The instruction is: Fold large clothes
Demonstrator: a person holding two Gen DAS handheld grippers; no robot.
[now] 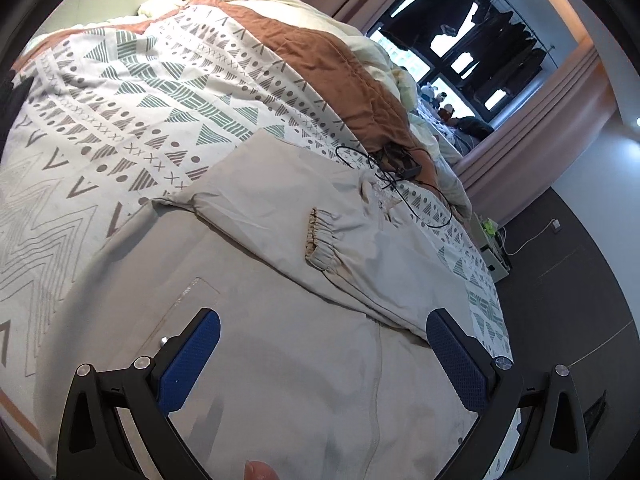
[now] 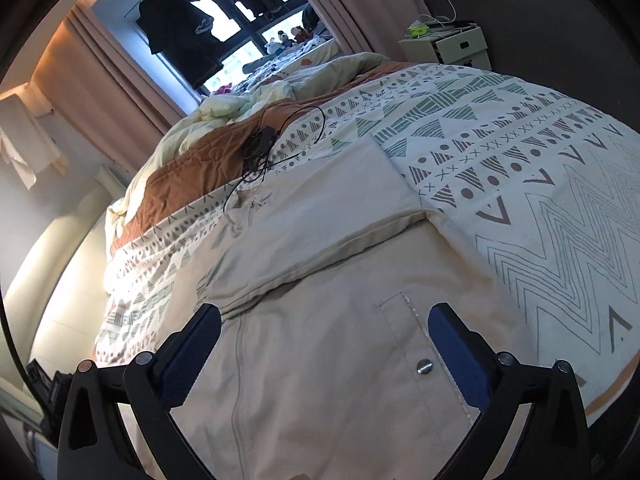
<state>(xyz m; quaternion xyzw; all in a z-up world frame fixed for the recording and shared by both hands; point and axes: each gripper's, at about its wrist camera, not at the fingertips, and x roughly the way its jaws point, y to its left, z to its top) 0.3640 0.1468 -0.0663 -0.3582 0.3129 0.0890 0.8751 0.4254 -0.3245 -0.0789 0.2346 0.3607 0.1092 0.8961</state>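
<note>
Left wrist view: a beige jacket lies spread on a bed with a patterned cover; one sleeve is already folded across the body, its elastic cuff lying on top.
Left claw: wide open, blue pads apart, nothing between them; it hovers above the jacket's lower part.
Right wrist view: the same jacket, seen from the other side, with a pocket flap and metal snap near the camera.
Right claw: fully spread, empty, poised over the fabric without pinching it.
Clutter: a tangle of black cable rests on the bed, touching or just beside the jacket's far end.
Step in hand: likely reaching for the next fold.
Doing it well: pinch the hem at two matching corners, lift evenly, carry the fabric flat over the sleeve, and stay clear of the cable.
</note>
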